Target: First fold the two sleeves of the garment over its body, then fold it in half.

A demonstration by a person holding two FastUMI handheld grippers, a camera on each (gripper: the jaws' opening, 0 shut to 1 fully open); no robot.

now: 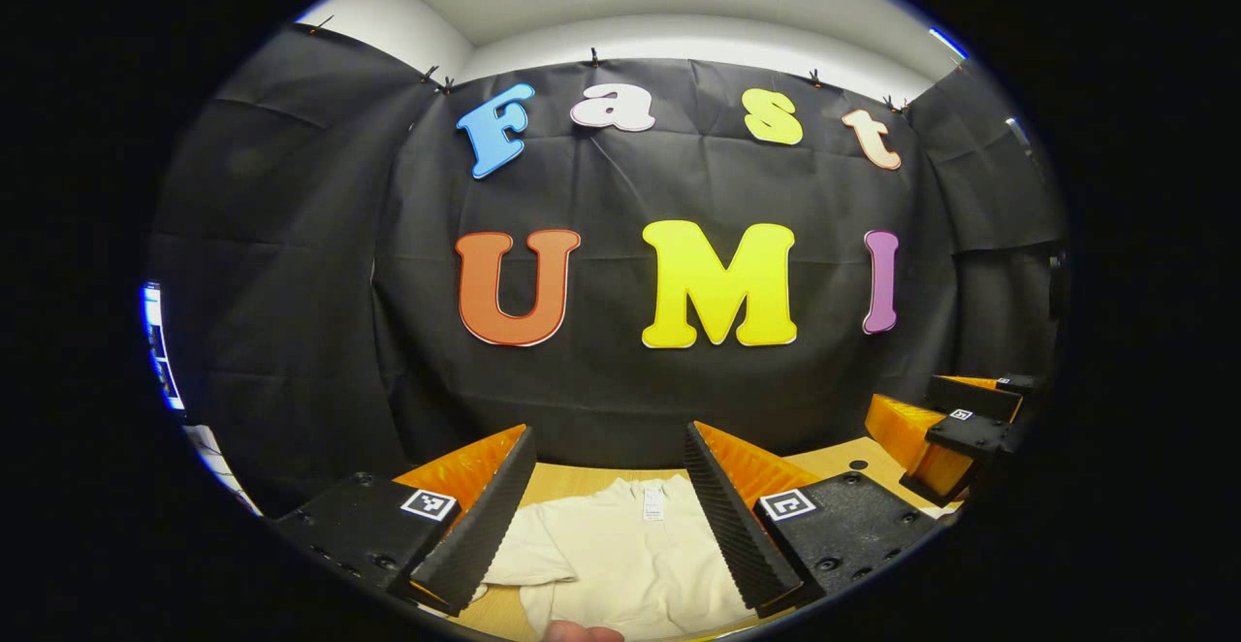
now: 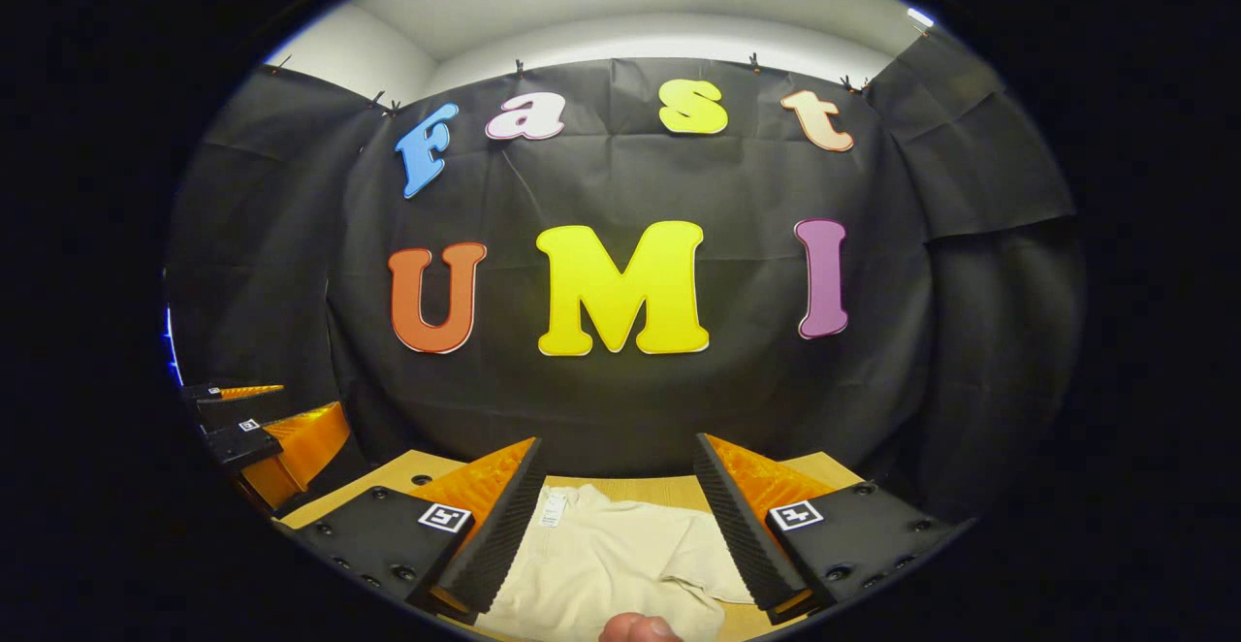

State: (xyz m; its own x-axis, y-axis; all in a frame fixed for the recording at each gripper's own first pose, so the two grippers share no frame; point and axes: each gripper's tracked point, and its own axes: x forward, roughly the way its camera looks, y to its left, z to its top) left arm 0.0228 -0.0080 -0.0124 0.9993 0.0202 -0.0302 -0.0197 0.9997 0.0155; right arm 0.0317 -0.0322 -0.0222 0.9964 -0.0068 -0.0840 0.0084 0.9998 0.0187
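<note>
At the bottom centre of the left gripper view the left tongs (image 1: 609, 516) stand apart above a cream garment (image 1: 630, 555) lying flat on the wooden bench (image 1: 582, 477); the right tongs (image 2: 616, 526), low in the right gripper view, are likewise apart over the garment (image 2: 611, 564), gripping nothing, and also show at the left view's right edge

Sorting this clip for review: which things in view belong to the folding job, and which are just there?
Part of the job:
- cream garment, lying flat on the table, sleeves still spread
- left gripper, open above it
- right gripper, open above it

Just there:
- wooden table
- black cloth wall
- fingertip at the bottom edge of the right gripper view
</note>
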